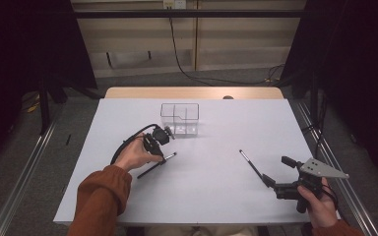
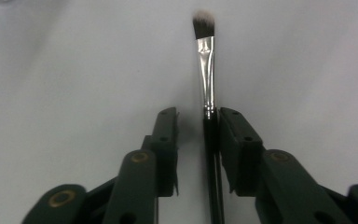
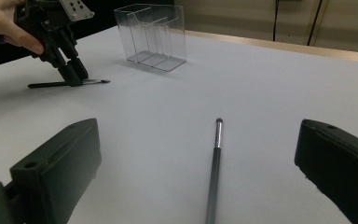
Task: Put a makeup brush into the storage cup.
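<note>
Rust-orange sleeves (image 1: 101,194); black claws (image 2: 193,154) with brass rivets.

The left makeup brush (image 2: 208,70) has a black handle, a silver ferrule and a flat dark tuft with a pale tip. It lies flat on the white counter (image 1: 211,187), just in front of and left of the clear organizer box (image 1: 179,118), its tuft pointing toward the right. The second makeup brush (image 3: 214,163) is slimmer, with a dark handle, a silver ferrule and a small dark tuft. It also lies flat, well apart from the box on its right side, tuft toward the box.
</note>
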Motion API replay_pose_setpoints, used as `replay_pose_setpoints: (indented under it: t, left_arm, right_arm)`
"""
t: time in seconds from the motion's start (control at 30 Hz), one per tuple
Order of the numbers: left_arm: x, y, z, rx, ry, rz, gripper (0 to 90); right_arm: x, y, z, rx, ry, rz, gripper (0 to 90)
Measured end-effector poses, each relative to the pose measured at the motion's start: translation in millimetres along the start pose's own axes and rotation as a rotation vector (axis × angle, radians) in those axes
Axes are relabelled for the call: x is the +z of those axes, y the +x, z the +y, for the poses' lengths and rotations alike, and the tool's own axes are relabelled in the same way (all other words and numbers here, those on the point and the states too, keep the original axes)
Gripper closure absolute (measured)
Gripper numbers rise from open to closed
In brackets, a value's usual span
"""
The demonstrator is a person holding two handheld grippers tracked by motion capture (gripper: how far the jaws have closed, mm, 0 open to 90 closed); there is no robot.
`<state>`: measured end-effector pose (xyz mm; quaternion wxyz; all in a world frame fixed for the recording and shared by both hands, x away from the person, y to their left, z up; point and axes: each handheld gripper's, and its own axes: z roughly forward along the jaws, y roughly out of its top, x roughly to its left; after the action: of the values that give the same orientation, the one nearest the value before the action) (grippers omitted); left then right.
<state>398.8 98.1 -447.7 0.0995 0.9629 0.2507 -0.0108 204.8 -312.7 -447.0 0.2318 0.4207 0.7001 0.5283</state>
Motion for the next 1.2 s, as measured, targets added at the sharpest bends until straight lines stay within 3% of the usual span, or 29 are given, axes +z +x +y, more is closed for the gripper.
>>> replay_pose_setpoints:
  t: [0.17,0.3,0.4,0.67,0.8,1.0,1.2]
  left_arm:
    - [0.3,-2.1,6.2,0.028,0.050,0.021,73.0]
    - [0.2,-1.2,6.7,0.020,0.055,0.022,76.9]
    - [-0.1,-3.3,6.7,0.041,0.058,0.038,83.3]
    - [-1.0,-0.6,4.7,0.019,0.043,0.017,83.9]
    - [-1.2,1.8,2.1,-0.021,0.013,-0.003,84.0]
    - [-2.3,4.4,0.2,-0.037,0.001,-0.016,84.1]
    - [-4.6,9.5,-4.9,-0.077,-0.044,-0.012,84.1]
  right_arm:
    - [0.0,-0.5,-0.4,0.000,0.005,0.002,0.0]
    - [-0.6,-0.2,-0.7,-0.002,0.006,0.002,0.0]
    - [-0.7,0.4,-0.8,-0.002,0.008,0.003,0.0]
    - [-1.0,0.0,-1.5,0.002,0.011,0.000,0.0]
    - [-1.3,0.1,-1.6,0.003,0.013,0.001,0.0]
    - [-0.4,-0.3,-1.4,0.004,0.013,0.001,0.0]
    - [0.0,-0.6,-1.1,0.004,0.014,0.001,0.0]
